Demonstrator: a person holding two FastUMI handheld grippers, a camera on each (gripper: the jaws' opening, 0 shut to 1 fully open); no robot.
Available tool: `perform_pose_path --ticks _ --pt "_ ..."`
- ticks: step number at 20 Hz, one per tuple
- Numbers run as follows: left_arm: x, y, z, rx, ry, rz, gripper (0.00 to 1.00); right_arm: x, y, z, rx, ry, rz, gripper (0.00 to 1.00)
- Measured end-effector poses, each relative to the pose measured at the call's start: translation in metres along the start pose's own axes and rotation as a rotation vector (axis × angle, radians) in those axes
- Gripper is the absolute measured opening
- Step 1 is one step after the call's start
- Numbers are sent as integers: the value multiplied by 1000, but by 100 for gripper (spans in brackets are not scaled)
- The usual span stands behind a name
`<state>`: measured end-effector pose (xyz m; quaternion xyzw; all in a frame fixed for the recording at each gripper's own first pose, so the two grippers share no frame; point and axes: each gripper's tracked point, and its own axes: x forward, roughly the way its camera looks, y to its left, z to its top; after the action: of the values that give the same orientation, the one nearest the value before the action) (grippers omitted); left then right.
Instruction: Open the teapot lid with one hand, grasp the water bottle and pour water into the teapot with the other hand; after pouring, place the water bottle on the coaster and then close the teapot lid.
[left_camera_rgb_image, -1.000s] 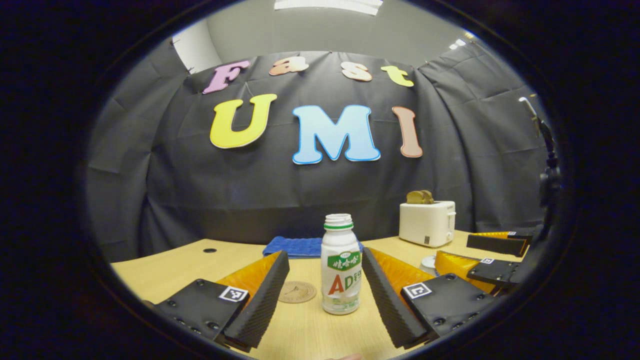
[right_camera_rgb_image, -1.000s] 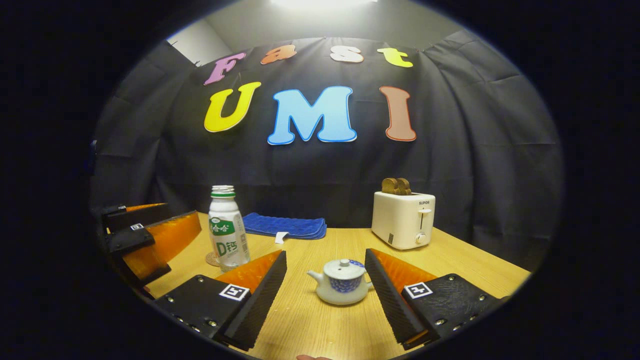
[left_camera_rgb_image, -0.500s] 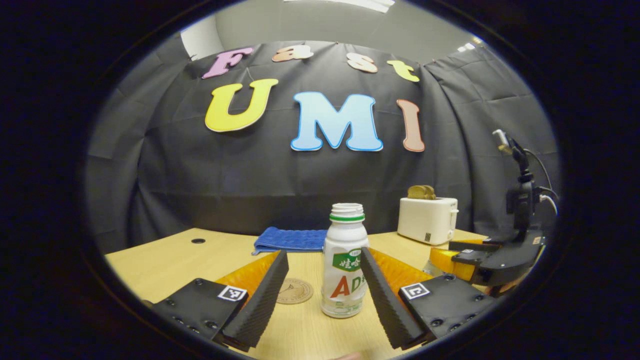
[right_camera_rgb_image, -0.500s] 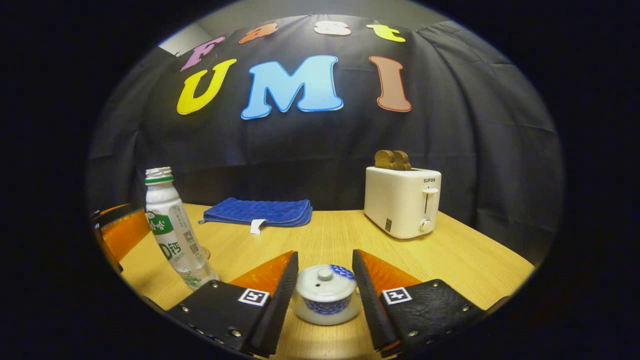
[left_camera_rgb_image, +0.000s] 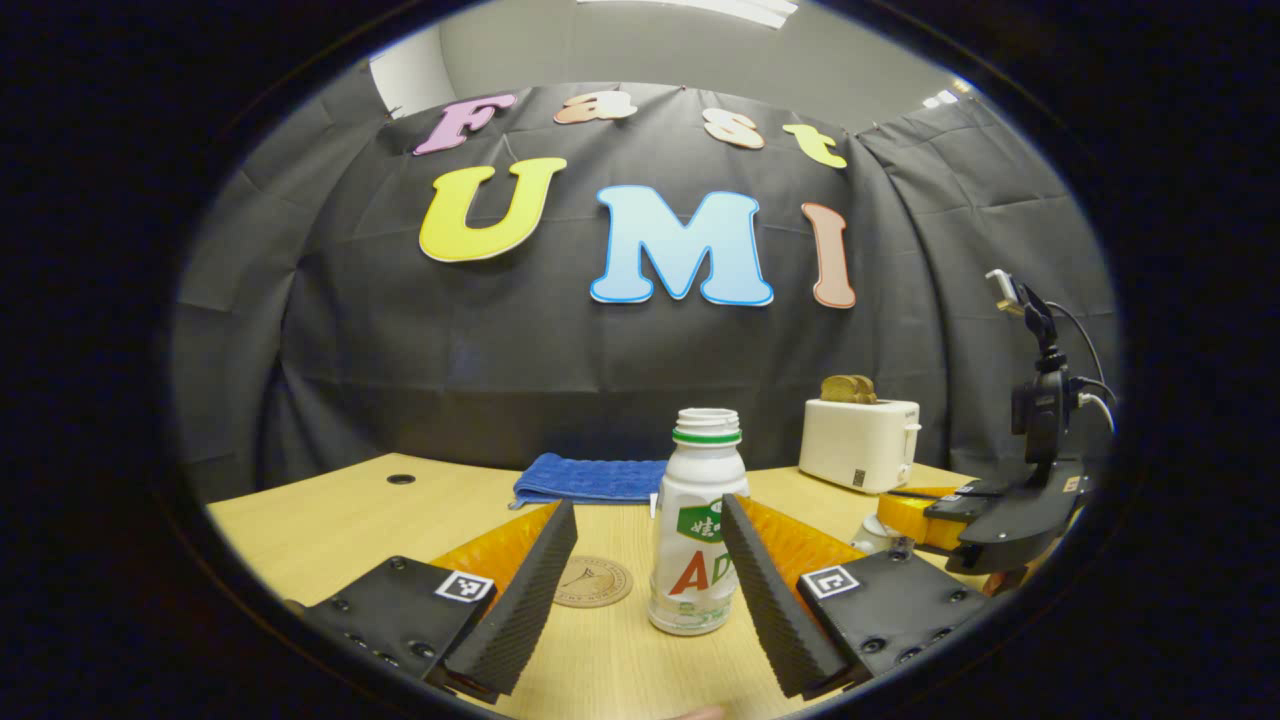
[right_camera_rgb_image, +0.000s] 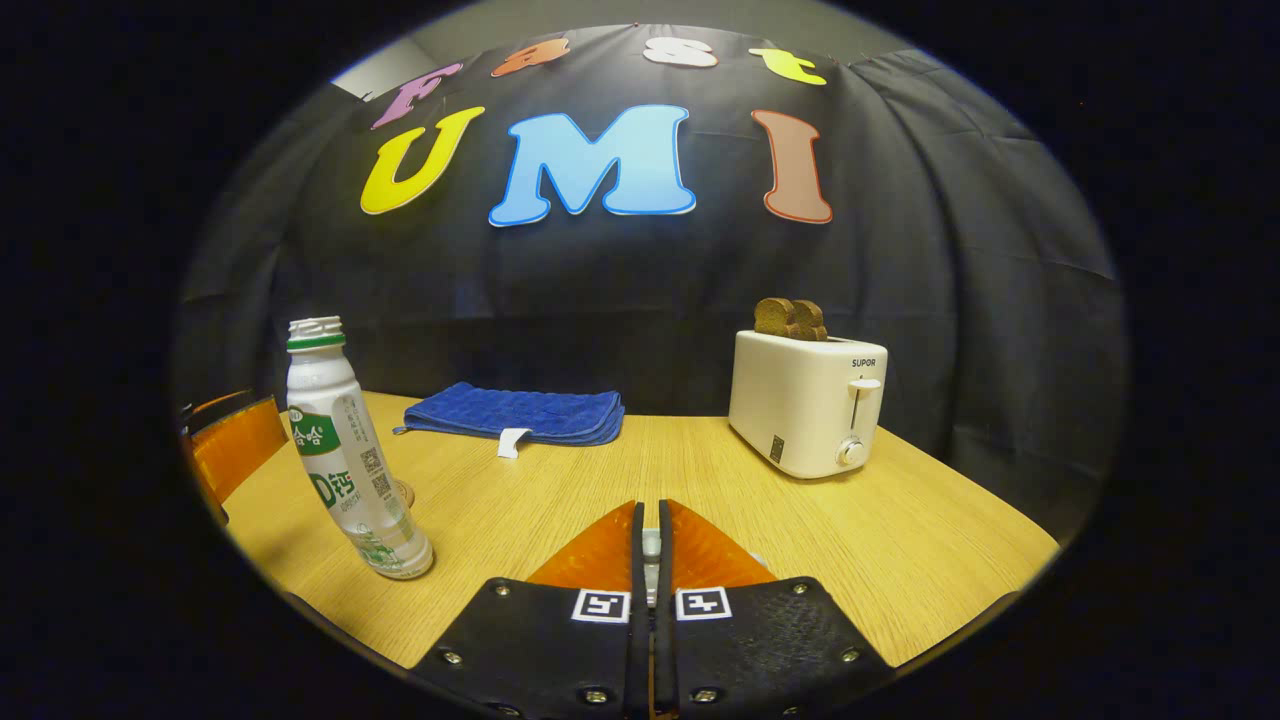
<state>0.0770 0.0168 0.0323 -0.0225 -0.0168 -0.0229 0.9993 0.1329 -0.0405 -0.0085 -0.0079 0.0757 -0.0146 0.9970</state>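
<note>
A white uncapped water bottle (left_camera_rgb_image: 697, 540) stands on the wooden table (left_camera_rgb_image: 330, 515) between the fingers of my open left gripper (left_camera_rgb_image: 648, 512), closer to the right-hand finger; I cannot tell whether it touches. A round coaster (left_camera_rgb_image: 592, 581) lies just left of the bottle. In the right gripper view my right gripper (right_camera_rgb_image: 649, 512) has its fingers closed together on the teapot lid (right_camera_rgb_image: 651, 545), seen as a white sliver between them; the pot below is hidden. The left gripper view shows a bit of the teapot (left_camera_rgb_image: 873, 535) under the right gripper (left_camera_rgb_image: 905, 510).
A white toaster (right_camera_rgb_image: 808, 400) with toast stands at the back right. A folded blue cloth (right_camera_rgb_image: 515, 412) lies by the back wall. Bare wood stretches between cloth, toaster and teapot. A small hole (left_camera_rgb_image: 400, 479) marks the table's far left.
My right gripper came down over the teapot and closed its fingers on the lid. My left gripper edged forward, so the bottle now sits deeper between its open fingers.
</note>
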Motion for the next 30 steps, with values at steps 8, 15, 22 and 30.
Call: perform_pose_path --ticks 8,15,22,30 --pt "5 -27 -10 31 6 -8 100 -40 0 47 4 -207 16 2" --pt "33 -47 -9 64 -17 -12 100 -44 0 46 11 -201 39 2" --pt "61 -52 -15 76 -19 -19 100 -45 4 39 6 -179 57 2" --pt "54 -48 -7 138 -8 -18 75 -126 7 42 -46 -193 95 2"
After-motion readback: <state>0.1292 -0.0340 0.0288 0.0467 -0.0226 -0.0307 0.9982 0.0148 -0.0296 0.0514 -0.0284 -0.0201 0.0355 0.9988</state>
